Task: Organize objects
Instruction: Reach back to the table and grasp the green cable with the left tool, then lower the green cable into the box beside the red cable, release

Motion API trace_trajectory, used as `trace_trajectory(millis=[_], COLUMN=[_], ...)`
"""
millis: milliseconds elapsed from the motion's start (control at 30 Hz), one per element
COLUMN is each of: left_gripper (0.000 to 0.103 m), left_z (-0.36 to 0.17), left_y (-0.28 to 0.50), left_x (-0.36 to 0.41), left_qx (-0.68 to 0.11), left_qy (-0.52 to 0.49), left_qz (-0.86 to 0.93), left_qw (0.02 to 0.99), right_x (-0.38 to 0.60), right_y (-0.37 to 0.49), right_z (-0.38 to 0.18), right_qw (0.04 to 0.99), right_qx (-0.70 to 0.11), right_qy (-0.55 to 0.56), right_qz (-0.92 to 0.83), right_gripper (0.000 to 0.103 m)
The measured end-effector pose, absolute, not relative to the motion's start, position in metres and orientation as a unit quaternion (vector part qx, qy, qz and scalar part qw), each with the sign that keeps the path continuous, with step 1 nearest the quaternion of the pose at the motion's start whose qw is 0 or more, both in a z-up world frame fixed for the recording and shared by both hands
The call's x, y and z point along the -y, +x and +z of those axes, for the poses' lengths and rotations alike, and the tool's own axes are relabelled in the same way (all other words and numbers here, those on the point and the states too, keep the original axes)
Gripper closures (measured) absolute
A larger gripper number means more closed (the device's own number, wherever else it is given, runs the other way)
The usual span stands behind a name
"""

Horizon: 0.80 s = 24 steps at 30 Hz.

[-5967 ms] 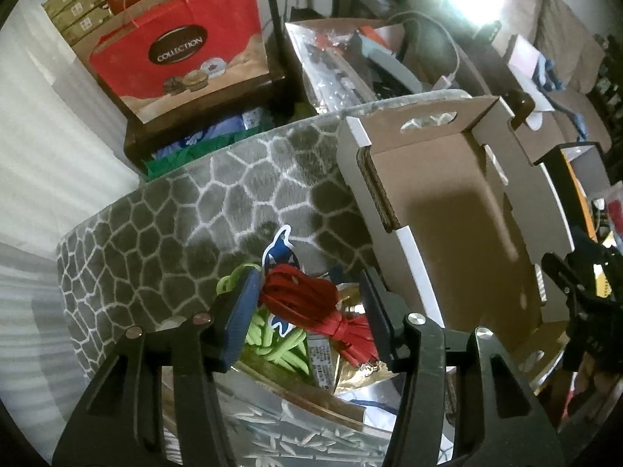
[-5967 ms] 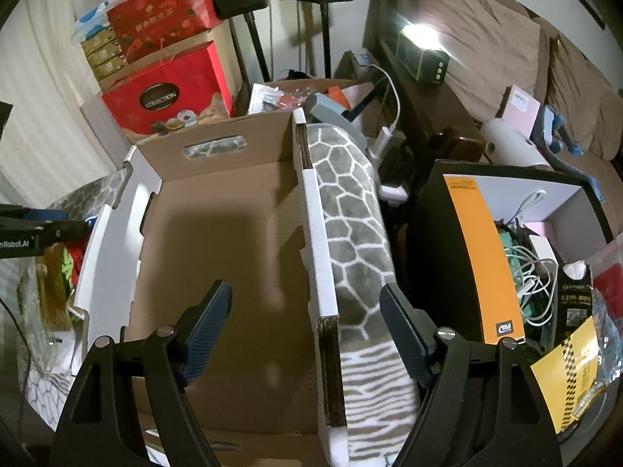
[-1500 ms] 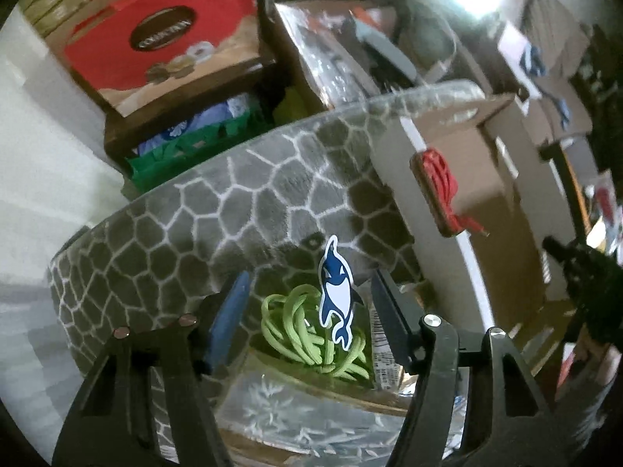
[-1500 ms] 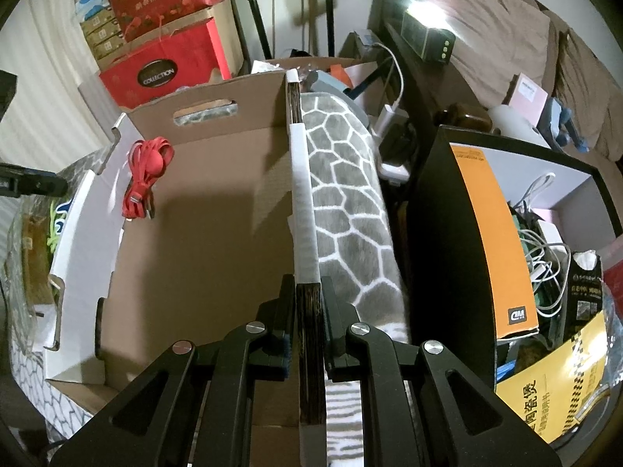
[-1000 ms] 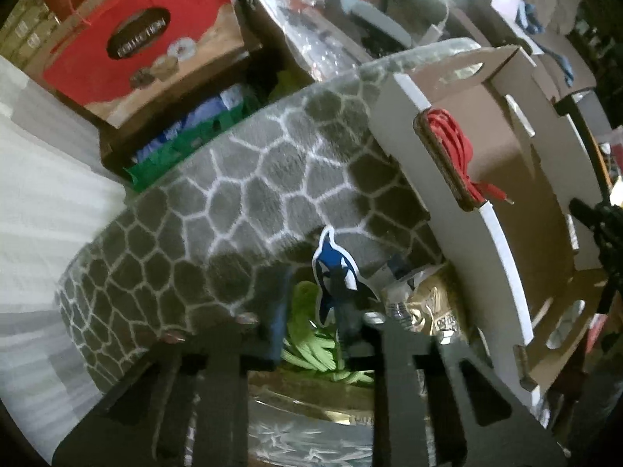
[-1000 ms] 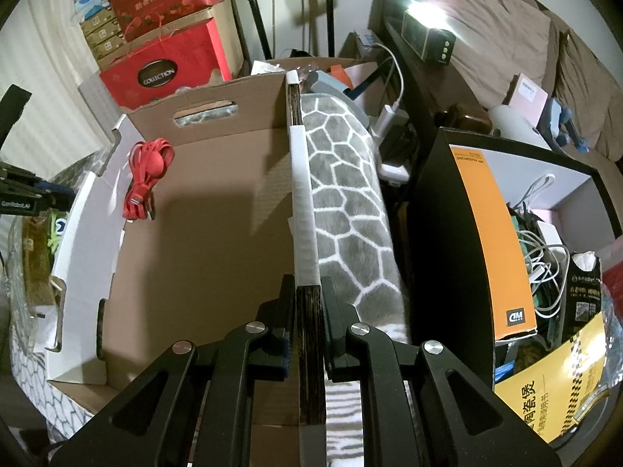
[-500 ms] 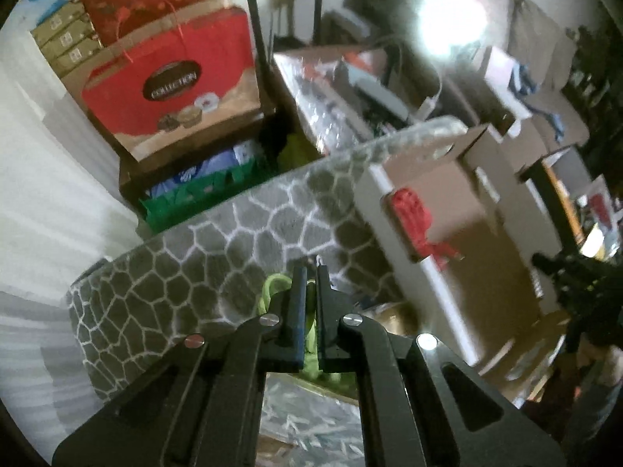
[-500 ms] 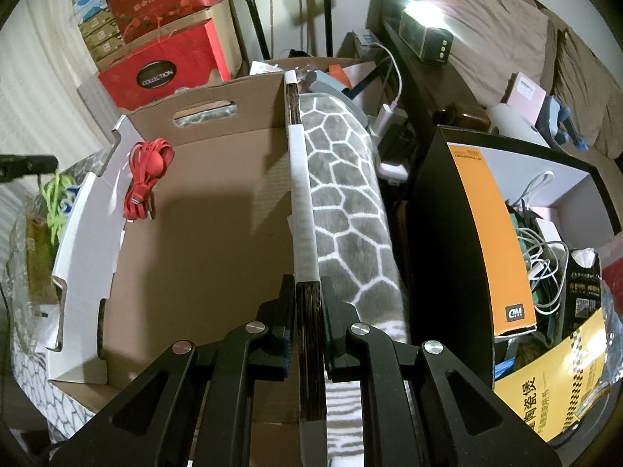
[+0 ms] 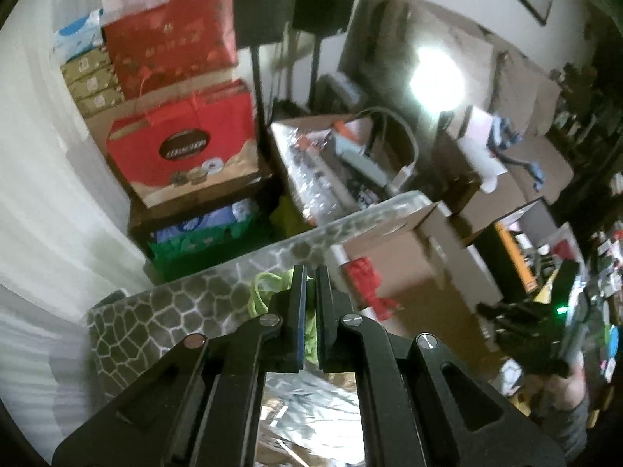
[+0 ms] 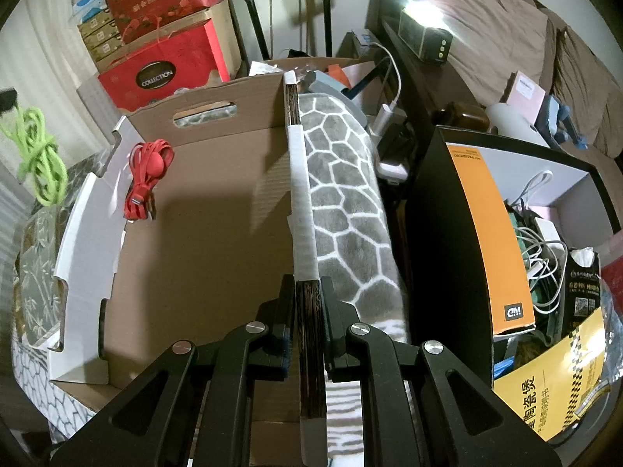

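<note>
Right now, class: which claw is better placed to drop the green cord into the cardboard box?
Left claw: it grips the green cord. Right claw is clamped on the box wall.

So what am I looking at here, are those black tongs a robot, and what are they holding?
No robot: a person holds one two-finger gripper in each hand, and each carries a fisheye camera looking along its fingers. One picture is the left gripper's view: it is shut on a green cord, which the other view shows hanging in the air. The right gripper is clamped on the cardboard box's wall. A red cable already hangs over the box's far edge. The box sits on a grey patterned blanket.
</note>
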State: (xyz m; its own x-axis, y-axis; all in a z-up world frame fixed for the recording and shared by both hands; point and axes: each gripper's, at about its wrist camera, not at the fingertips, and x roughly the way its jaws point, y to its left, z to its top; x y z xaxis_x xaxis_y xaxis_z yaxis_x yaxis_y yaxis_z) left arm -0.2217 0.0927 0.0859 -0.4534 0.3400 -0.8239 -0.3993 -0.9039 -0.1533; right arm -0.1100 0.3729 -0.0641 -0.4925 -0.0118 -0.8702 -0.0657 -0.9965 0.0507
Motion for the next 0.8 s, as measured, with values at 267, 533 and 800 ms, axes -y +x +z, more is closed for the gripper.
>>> trace_trajectory(millis=[267,533,800], left_gripper=[0.099,0.099,0.099], left_z=[0.114,0.084,0.032], left_y=[-0.206,-0.218,-0.235], left_x=[-0.14,-0.207,-0.254], left_qx=[-0.038,-0.081,-0.109], left_qy=[-0.457,-0.494,-0.536], left_qz=[0.846,0.813,0.783], left_qw=[0.273,0.298,0.297], right_x=[-0.373,-0.373,-0.374], right_y=[-0.11,-0.11,-0.111], right_z=[-0.064,-0.063,-0.062], right_qw=[0.016,0.015,0.014], right_qx=[-0.039,-0.038,-0.037], right_qy=[-0.504,-0.504,-0.503], right_qz=[0.863,0.863,0.863], right_gripper=[0.092,0.092,0.092])
